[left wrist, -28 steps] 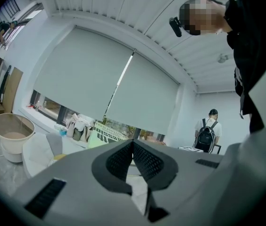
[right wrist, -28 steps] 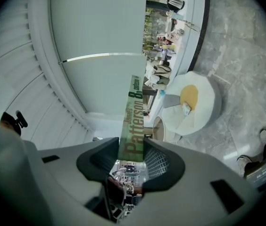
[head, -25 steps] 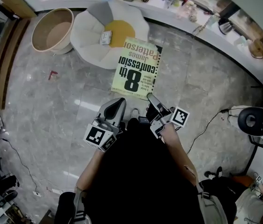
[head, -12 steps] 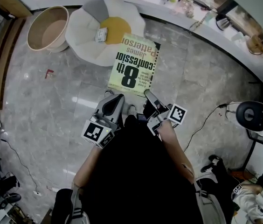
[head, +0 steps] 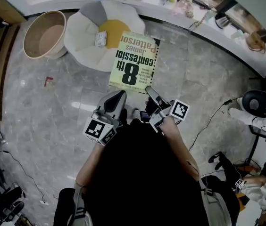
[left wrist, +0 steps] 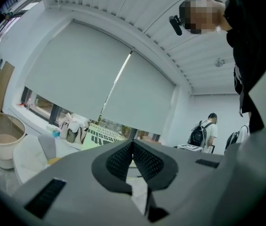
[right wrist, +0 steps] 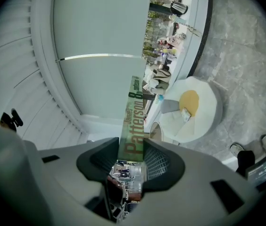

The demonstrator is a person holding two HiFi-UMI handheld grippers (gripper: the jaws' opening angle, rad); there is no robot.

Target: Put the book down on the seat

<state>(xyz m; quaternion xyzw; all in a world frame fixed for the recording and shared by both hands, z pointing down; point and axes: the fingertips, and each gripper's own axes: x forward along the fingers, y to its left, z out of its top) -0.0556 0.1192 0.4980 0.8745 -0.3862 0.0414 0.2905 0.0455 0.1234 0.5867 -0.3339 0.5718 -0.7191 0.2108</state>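
The book (head: 134,62) is a yellow-green paperback with large black print, held out flat above the floor. My right gripper (head: 151,92) is shut on its near right edge. In the right gripper view the spine (right wrist: 132,126) stands edge-on between the pads of that gripper (right wrist: 130,161). The book's far end reaches over the rim of the seat (head: 83,36), a white petal-shaped cushion with a yellow centre (right wrist: 194,109). My left gripper (head: 116,100) is beside the right one, shut and empty (left wrist: 133,142), pointing towards the book (left wrist: 100,135).
A small packet (head: 100,39) lies on the seat. A round beige basket (head: 43,34) stands left of it. A cluttered white sill (head: 194,13) curves behind. A person with a backpack (left wrist: 203,131) stands far right. Cables (head: 213,121) and stands are on the marble floor.
The head view has drifted slightly, so the seat and basket sit a little further left in the picture. The book stays in the right gripper and both grippers keep still.
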